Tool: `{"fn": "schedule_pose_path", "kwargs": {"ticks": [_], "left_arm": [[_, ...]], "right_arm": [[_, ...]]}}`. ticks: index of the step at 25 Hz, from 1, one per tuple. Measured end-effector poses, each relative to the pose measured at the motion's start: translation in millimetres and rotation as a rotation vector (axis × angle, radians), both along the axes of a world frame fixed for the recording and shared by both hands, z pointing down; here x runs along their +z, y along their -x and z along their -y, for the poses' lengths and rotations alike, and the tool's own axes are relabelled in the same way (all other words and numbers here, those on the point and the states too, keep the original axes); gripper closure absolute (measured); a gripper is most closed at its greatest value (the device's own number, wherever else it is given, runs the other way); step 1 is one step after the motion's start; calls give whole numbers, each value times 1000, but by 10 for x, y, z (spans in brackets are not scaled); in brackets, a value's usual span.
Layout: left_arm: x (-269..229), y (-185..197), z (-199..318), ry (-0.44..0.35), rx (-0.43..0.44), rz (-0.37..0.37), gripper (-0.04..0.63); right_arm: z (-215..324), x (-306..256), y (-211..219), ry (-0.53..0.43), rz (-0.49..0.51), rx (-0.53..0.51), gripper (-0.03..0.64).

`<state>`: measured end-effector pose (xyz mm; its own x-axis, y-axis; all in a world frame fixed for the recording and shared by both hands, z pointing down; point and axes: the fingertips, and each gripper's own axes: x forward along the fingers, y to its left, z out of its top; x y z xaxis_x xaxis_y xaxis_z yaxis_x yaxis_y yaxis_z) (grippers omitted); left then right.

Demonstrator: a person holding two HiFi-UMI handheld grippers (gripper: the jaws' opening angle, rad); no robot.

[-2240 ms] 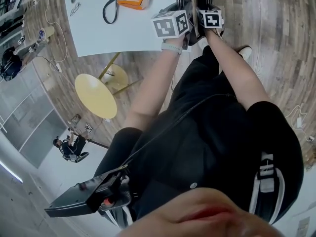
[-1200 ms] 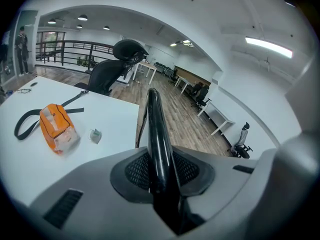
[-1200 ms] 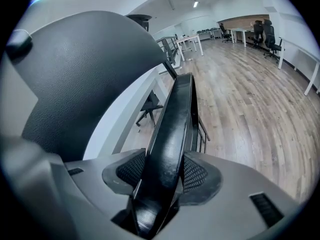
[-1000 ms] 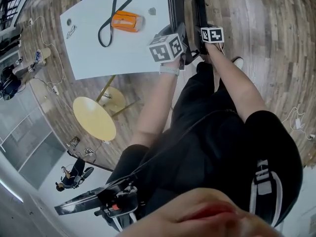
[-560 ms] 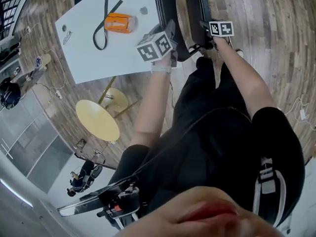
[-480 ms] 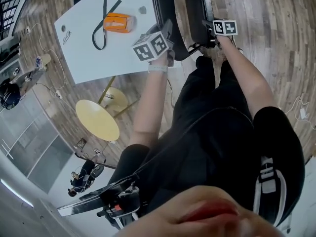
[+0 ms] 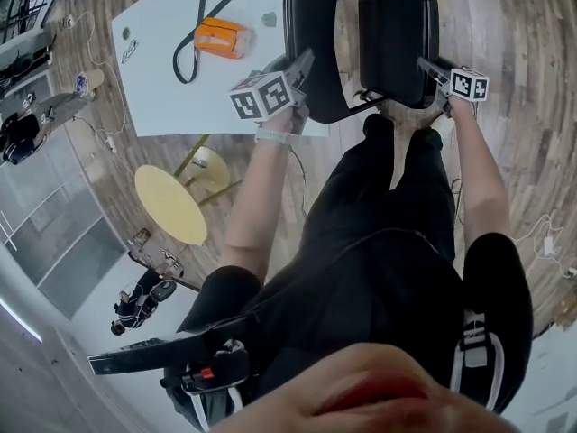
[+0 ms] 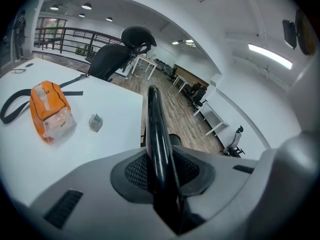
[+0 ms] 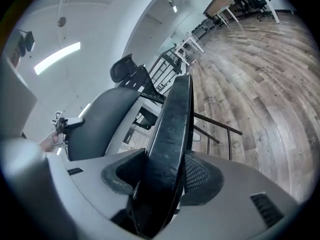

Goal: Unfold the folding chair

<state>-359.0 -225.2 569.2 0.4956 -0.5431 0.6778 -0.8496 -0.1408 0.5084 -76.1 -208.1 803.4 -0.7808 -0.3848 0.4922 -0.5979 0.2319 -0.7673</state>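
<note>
The left gripper (image 7: 300, 64) is clamping the thin backrest (image 7: 315, 16) rim of the folding chair (image 7: 392, 16), which is standing just beside the white table (image 7: 171, 97). The right gripper (image 7: 425, 65) is biting the thicker seat (image 7: 401, 57) edge, farther from the table. The chair is probably standing only partly open; holding the backrest steady and drawing the seat evenly away from the table is serving best.

left: shut off by white table (image 7: 171, 88), just beside chair backrest (image 7: 314, 34) | middle: narrow gap between backrest and seat (image 7: 397, 43) | right: open wood floor (image 7: 514, 43)
</note>
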Motion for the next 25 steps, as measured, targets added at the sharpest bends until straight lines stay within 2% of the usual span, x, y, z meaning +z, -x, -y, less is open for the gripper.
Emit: {"fn": "schedule_pose_path", "kwargs": {"ticks": [9,16,19,25], "left_arm": [[246,-252,13,26,36,-1,508],[427,-665,-43,38,50,17,506],[484,-846,-108,49,58,17,503],[634,-1150,-66,17,64,20,503]], "right_arm": [[33,531,-941,-1,193,-16,411],[-64,1077,-1591,66,337,-22,411],[-221,1351,-1853,98,357,-25,411],[-129,1793,-2283,137,412,29,405]]}}
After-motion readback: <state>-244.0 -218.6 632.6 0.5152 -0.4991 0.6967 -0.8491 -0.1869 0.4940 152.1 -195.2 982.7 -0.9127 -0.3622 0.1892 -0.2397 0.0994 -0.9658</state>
